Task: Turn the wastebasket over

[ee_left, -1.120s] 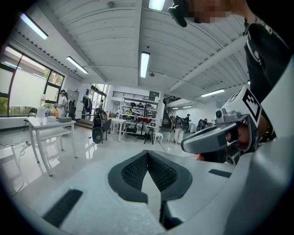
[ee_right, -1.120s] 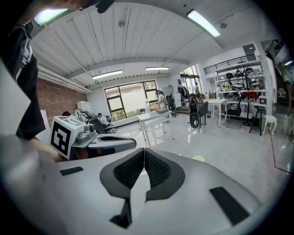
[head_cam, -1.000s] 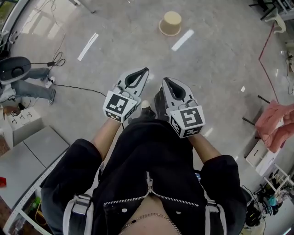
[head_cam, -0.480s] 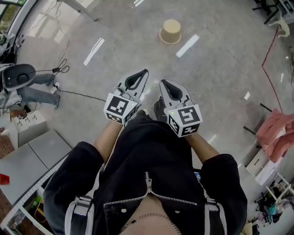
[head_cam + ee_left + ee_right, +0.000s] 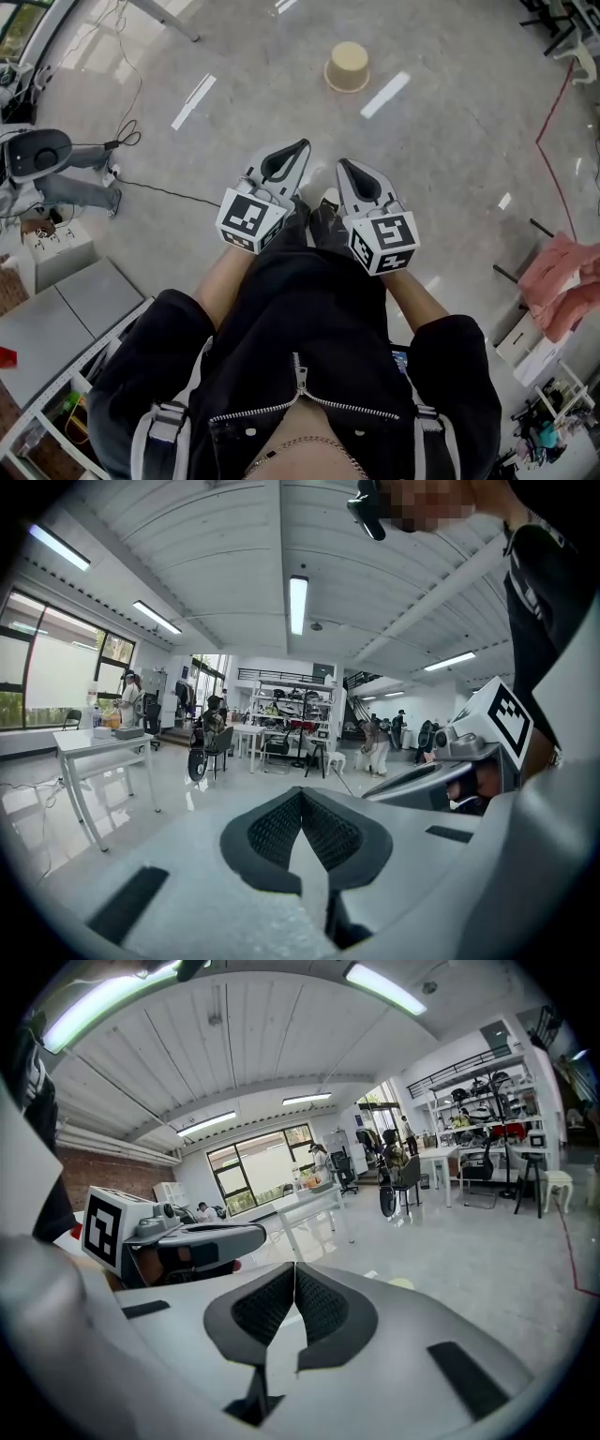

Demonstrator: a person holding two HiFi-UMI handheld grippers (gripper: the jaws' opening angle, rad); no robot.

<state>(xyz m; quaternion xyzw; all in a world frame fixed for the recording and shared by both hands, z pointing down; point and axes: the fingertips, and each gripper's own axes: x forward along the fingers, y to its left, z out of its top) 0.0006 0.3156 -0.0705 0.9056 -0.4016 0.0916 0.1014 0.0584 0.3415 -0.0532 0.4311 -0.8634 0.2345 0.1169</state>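
Note:
The wastebasket [image 5: 348,66] is a beige tapered bin standing mouth-down on the grey floor at the top of the head view, well ahead of both grippers. My left gripper [image 5: 303,145] and right gripper [image 5: 341,164] are held side by side in front of my body, both shut and empty. In the left gripper view the left gripper's [image 5: 302,793] dark pads meet at the tip, and the right gripper [image 5: 441,775] shows beside it. The right gripper's [image 5: 295,1267] pads meet too in its own view, where a pale yellowish sliver [image 5: 402,1282], perhaps the bin, peeks over the jaw.
A grey table [image 5: 56,319] stands at lower left and a black cable [image 5: 159,183] runs over the floor beside it. Pink cloth [image 5: 562,272] hangs on a stand at right. White tables [image 5: 98,747], shelves and people stand farther off in the hall.
I have walked forward: the wastebasket sits slightly lower and nearer in the head view. Both grippers travelled along with me, staying shut and side by side.

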